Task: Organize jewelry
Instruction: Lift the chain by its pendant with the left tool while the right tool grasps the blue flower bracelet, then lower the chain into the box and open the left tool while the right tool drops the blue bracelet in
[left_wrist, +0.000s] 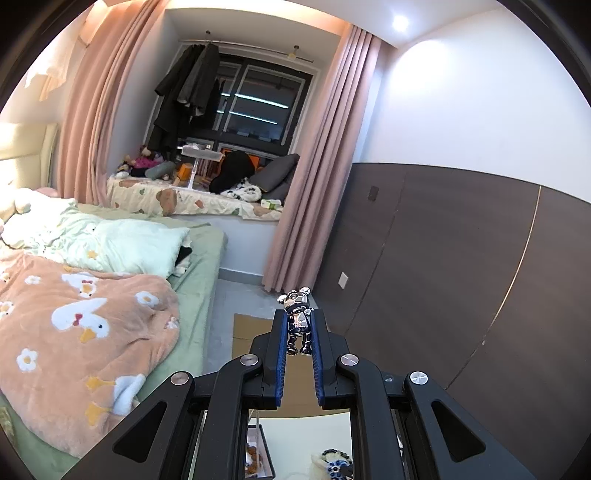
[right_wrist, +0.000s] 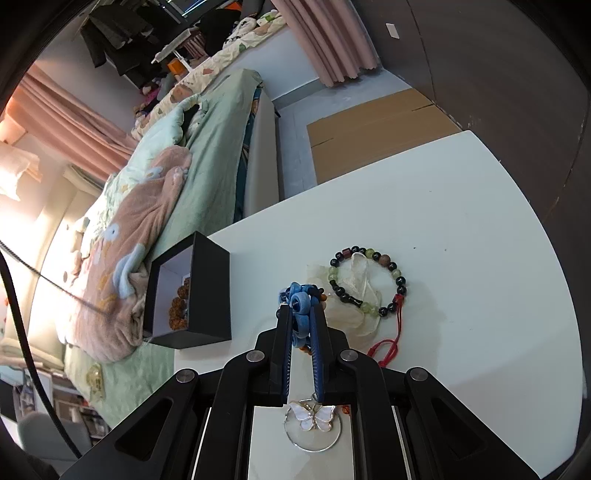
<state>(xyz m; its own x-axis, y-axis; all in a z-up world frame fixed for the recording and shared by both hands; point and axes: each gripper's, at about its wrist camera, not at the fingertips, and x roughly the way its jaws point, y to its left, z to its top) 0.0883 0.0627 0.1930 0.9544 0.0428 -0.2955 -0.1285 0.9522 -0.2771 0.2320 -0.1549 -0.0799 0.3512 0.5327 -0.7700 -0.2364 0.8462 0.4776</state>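
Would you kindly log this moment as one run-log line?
left tool: shut on silver bear charm, raised | right tool: shut on blue bead bracelet above table | black box: open

Chrome bear charm (left_wrist: 296, 318) upright; beaded bracelet (right_wrist: 369, 282) flat on pouch (right_wrist: 354, 295).

1. No readable text, brand, number or sign in the left wrist view.
2. None in the right wrist view either.
3. Duck and flower pictures on the blanket (left_wrist: 85, 325), but no letters.
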